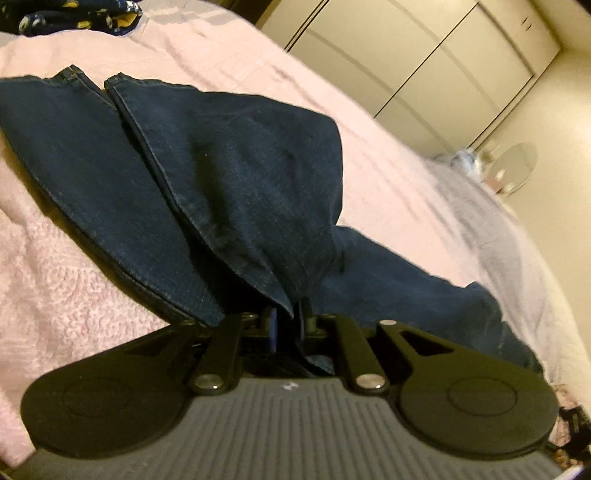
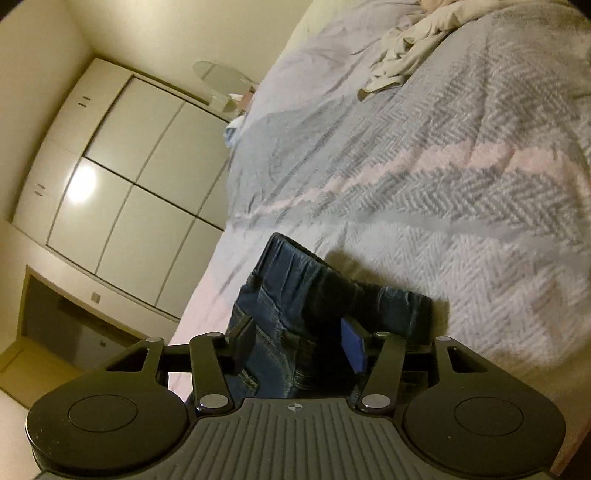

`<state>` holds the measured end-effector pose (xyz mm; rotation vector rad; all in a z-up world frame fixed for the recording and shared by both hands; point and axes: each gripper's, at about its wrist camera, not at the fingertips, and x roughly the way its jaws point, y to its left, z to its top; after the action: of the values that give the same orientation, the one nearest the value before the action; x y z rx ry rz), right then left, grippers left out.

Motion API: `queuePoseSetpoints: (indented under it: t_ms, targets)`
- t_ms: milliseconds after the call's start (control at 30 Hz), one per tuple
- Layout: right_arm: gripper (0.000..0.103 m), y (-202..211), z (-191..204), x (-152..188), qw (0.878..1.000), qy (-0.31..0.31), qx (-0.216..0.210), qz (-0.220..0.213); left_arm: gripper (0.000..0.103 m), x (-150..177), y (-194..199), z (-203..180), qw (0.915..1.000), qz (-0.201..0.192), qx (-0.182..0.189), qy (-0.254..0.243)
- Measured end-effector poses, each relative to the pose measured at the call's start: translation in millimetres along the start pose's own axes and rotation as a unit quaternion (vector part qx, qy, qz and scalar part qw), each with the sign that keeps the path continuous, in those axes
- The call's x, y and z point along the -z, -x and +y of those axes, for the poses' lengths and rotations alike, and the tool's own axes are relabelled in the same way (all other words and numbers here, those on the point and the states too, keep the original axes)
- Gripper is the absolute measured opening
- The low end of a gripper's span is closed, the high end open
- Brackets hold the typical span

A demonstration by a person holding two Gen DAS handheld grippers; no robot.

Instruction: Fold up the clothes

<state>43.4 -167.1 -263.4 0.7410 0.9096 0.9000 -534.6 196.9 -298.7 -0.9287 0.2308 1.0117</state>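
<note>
Dark blue jeans [image 1: 229, 177] spread over the pink bedspread [image 1: 258, 62], both leg hems at the far left of the left wrist view, legs side by side and narrowing toward the near edge. Bunched denim pinched between the fingers of the left gripper [image 1: 288, 317], jaws closed tight on the fabric, cloth rising from the pinch in a tent-like fold. More denim trailing off to the near right across the bed.

In the right wrist view, the waistband end of the jeans [image 2: 295, 295] standing crumpled between the fingers of the right gripper [image 2: 301, 343]. Jaws well apart, a blue pad [image 2: 352, 343] visible on the right finger, denim lying in the gap; cannot tell whether either pad touches the cloth.

Beyond that, a grey herringbone blanket [image 2: 461, 184] with a pink zigzag band, and a crumpled beige garment [image 2: 406, 48] at the far right. A dark floral cloth [image 1: 74, 16] at the far left corner of the bed. White wardrobe doors [image 2: 122, 177] along the far wall.
</note>
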Motion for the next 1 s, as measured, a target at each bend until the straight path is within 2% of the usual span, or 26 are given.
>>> queuePoseSetpoints:
  t_ms: [100,167,300,333,367,433,500,567,600,733,800,900,1000]
  targets:
    - [0.054,-5,-6,6,1.0,0.017,-0.007,0.004,0.007,4,9,6,0.9996,-0.017,0.02,-0.005]
    - [0.054,-3,-4,9,0.999,0.034,-0.009,0.002,0.008,4,10,6,0.9997,-0.017,0.017,0.002]
    - [0.053,1,-3,8,1.0,0.016,-0.002,0.017,0.009,1,13,5,0.9994,-0.015,0.008,0.03]
    - [0.039,1,-2,6,1.0,0.016,0.003,0.023,0.007,0,14,5,0.9992,-0.015,0.006,0.037]
    - [0.015,-1,-2,4,0.999,0.019,0.013,0.029,0.005,-1,15,5,0.999,-0.015,0.004,0.043]
    - [0.01,-1,1,1,0.999,0.017,0.02,0.038,0.003,-2,17,1,0.999,-0.02,-0.002,0.04]
    - [0.009,3,15,-2,0.998,0.045,0.024,0.039,0.002,0,30,-16,0.9979,-0.056,-0.013,-0.029]
    - [0.009,9,30,-4,0.996,0.086,0.01,0.029,0.002,5,41,-32,0.9903,-0.09,-0.026,-0.102]
    - [0.009,11,33,-5,0.995,0.096,0.01,0.026,0.002,9,43,-34,0.9882,-0.092,-0.034,-0.118]
    - [0.009,15,20,0,0.996,0.082,0.025,0.035,0.003,23,48,-27,0.9882,-0.084,-0.043,-0.121]
    - [0.009,24,17,5,0.995,0.091,0.017,0.028,0.003,27,51,-26,0.9867,-0.086,-0.045,-0.13]
    - [0.009,21,11,9,0.995,0.096,0.03,0.03,0.003,31,51,-26,0.9857,-0.087,-0.053,-0.134]
    - [0.009,30,15,11,0.995,0.092,0.02,0.014,0.003,28,65,-30,0.9851,-0.11,-0.036,-0.127]
